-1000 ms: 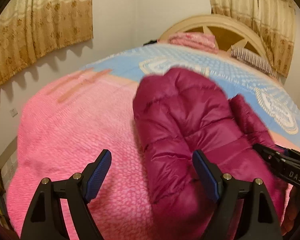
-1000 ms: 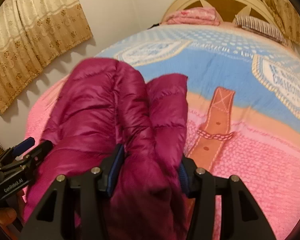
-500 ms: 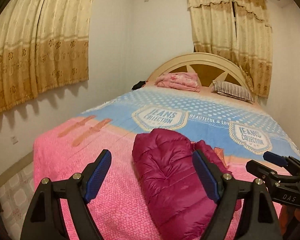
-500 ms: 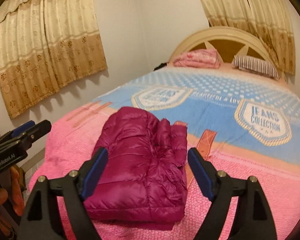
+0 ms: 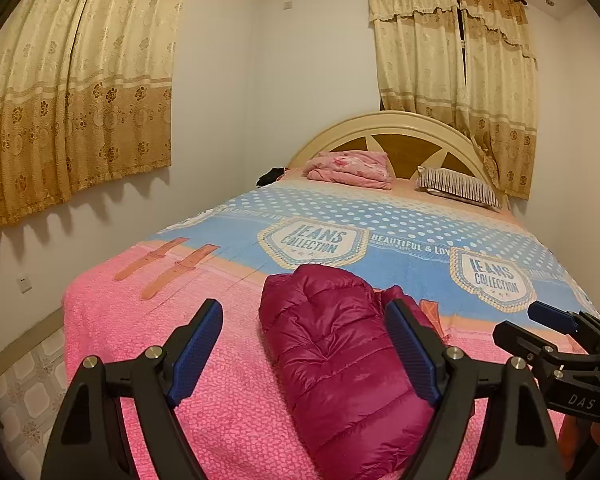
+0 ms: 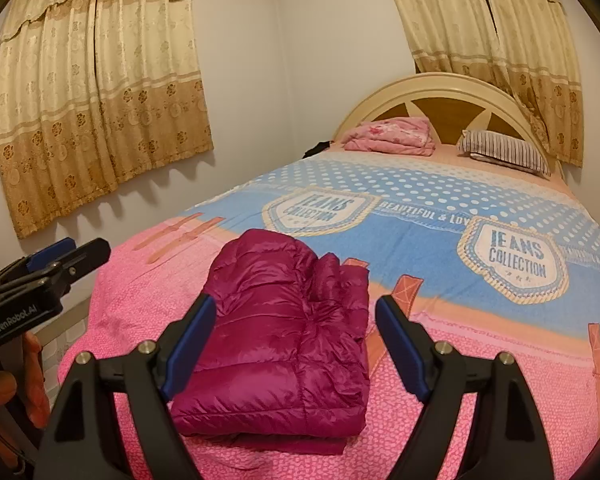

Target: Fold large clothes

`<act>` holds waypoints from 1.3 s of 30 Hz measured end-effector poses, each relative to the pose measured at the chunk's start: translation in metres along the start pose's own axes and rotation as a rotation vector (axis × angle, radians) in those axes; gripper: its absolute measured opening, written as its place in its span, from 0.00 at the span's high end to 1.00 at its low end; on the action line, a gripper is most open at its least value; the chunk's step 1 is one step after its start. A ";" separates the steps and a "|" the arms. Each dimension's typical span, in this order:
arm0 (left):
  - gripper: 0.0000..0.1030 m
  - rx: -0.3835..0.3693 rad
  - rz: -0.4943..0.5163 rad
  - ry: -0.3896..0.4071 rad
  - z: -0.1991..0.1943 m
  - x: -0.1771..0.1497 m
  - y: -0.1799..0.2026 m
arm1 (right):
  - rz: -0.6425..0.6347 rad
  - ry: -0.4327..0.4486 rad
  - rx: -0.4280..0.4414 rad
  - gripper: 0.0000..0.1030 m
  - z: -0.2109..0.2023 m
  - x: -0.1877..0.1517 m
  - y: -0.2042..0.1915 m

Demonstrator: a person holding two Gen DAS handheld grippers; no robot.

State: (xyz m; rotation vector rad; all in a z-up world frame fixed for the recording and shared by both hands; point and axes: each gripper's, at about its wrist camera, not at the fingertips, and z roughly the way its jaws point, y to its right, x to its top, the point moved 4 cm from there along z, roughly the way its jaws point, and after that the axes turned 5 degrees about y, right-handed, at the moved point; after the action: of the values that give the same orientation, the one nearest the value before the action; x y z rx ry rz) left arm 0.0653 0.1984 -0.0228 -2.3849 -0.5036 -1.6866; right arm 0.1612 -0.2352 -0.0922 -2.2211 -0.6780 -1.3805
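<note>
A magenta quilted puffer jacket [image 5: 332,352] lies folded into a compact bundle on the pink end of the bed; it also shows in the right wrist view [image 6: 284,332]. My left gripper [image 5: 308,348] is open and empty, held back from the bed with the jacket seen between its fingers. My right gripper [image 6: 296,340] is open and empty, also pulled back above the jacket. The right gripper shows at the right edge of the left wrist view [image 5: 560,344]; the left gripper shows at the left edge of the right wrist view [image 6: 48,272].
The bed [image 5: 204,360] has a pink and blue "Jeans Collection" cover. A folded pink blanket [image 5: 350,164] and a striped pillow [image 5: 458,188] lie by the headboard [image 5: 396,132]. Curtains hang on both walls. Tiled floor [image 5: 28,392] lies left of the bed.
My right gripper let go of the jacket and opened. Both grippers drew back and up from the bed, so the folded jacket now looks smaller and lies free.
</note>
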 end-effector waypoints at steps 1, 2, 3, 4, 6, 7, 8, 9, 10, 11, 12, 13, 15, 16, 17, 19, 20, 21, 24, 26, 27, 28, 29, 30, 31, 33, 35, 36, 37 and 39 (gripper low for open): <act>0.19 -0.001 0.000 -0.002 0.000 0.000 0.000 | -0.003 0.000 -0.002 0.18 -0.001 -0.001 -0.001; 0.19 0.000 -0.001 -0.003 0.001 0.000 0.000 | -0.002 0.000 -0.002 0.18 -0.001 -0.001 -0.001; 0.19 0.001 0.000 -0.003 0.001 -0.001 0.000 | -0.001 -0.002 0.002 0.18 0.000 -0.001 -0.001; 0.19 0.002 0.001 -0.005 0.002 -0.001 0.001 | -0.001 -0.005 0.004 0.18 0.000 -0.001 -0.002; 0.19 0.007 0.003 -0.005 0.002 -0.002 0.001 | -0.006 -0.008 0.001 0.18 0.001 -0.003 -0.003; 0.19 0.006 0.003 -0.006 0.003 -0.002 0.001 | -0.008 -0.011 0.001 0.18 0.001 -0.003 -0.003; 0.19 0.005 0.003 -0.007 0.003 -0.002 0.001 | -0.008 -0.013 0.002 0.18 0.002 -0.004 -0.003; 0.19 0.006 0.004 -0.009 0.003 -0.002 0.002 | -0.007 -0.012 0.003 0.18 0.002 -0.004 -0.003; 0.19 0.007 0.005 -0.010 0.003 -0.003 0.002 | -0.005 -0.013 0.004 0.18 0.001 -0.004 -0.003; 0.19 0.006 0.006 -0.012 0.004 -0.004 0.002 | -0.004 -0.015 0.005 0.18 0.002 -0.004 -0.003; 0.19 0.005 0.008 -0.013 0.004 -0.004 0.003 | -0.003 -0.016 0.004 0.18 0.003 -0.004 -0.002; 0.19 0.006 0.009 -0.014 0.004 -0.004 0.002 | -0.003 -0.016 0.003 0.18 0.003 -0.005 -0.002; 0.19 0.005 0.010 -0.015 0.005 -0.004 0.003 | -0.001 -0.016 0.004 0.18 0.003 -0.005 -0.002; 0.19 0.007 0.011 -0.017 0.005 -0.005 0.002 | -0.001 -0.017 0.004 0.18 0.003 -0.005 -0.002; 0.19 0.008 0.011 -0.017 0.005 -0.005 0.002 | 0.000 -0.017 0.005 0.18 0.002 -0.006 -0.002; 0.19 0.008 0.011 -0.018 0.005 -0.005 0.002 | 0.001 -0.017 0.004 0.18 0.003 -0.006 -0.001; 0.19 0.009 0.010 -0.018 0.006 -0.005 0.002 | 0.001 -0.016 0.004 0.18 0.003 -0.006 -0.001; 0.19 0.009 0.010 -0.018 0.006 -0.005 0.002 | 0.001 -0.017 0.004 0.18 0.002 -0.006 -0.001; 0.19 0.011 0.012 -0.019 0.006 -0.005 0.002 | 0.000 -0.016 0.003 0.18 0.002 -0.006 -0.001; 0.19 0.011 0.012 -0.020 0.007 -0.005 0.001 | 0.003 -0.015 0.004 0.18 0.002 -0.006 0.000; 0.19 0.011 0.012 -0.021 0.007 -0.006 0.001 | 0.002 -0.016 0.003 0.18 0.002 -0.006 0.000; 0.19 0.011 0.013 -0.023 0.008 -0.006 0.001 | 0.003 -0.016 0.003 0.18 0.002 -0.007 0.000; 0.19 0.011 0.013 -0.024 0.008 -0.006 0.001 | 0.004 -0.017 0.004 0.18 0.002 -0.007 0.000; 0.19 0.011 0.014 -0.025 0.008 -0.007 0.002 | 0.006 -0.017 0.003 0.18 0.002 -0.008 0.001; 0.19 0.012 0.014 -0.027 0.009 -0.007 0.002 | 0.008 -0.018 0.002 0.18 0.002 -0.008 0.001; 0.19 0.013 0.015 -0.030 0.009 -0.008 0.002 | 0.012 -0.019 0.002 0.18 0.002 -0.009 0.001; 0.19 0.015 0.018 -0.032 0.010 -0.008 0.003 | 0.013 -0.021 0.001 0.18 0.002 -0.010 0.001; 0.19 0.015 0.020 -0.033 0.010 -0.009 0.003 | 0.013 -0.022 0.002 0.18 0.002 -0.010 0.002; 0.19 0.015 0.021 -0.035 0.011 -0.009 0.004 | 0.013 -0.022 0.001 0.18 0.003 -0.010 0.002; 0.19 0.025 0.020 -0.040 0.013 -0.010 0.004 | 0.013 -0.023 0.002 0.18 0.003 -0.011 0.002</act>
State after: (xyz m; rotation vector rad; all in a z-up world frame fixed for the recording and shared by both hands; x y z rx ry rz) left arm 0.0748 0.1976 -0.0360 -2.4023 -0.5021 -1.6171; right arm 0.1600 -0.2370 -0.1032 -2.2391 -0.6711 -1.3487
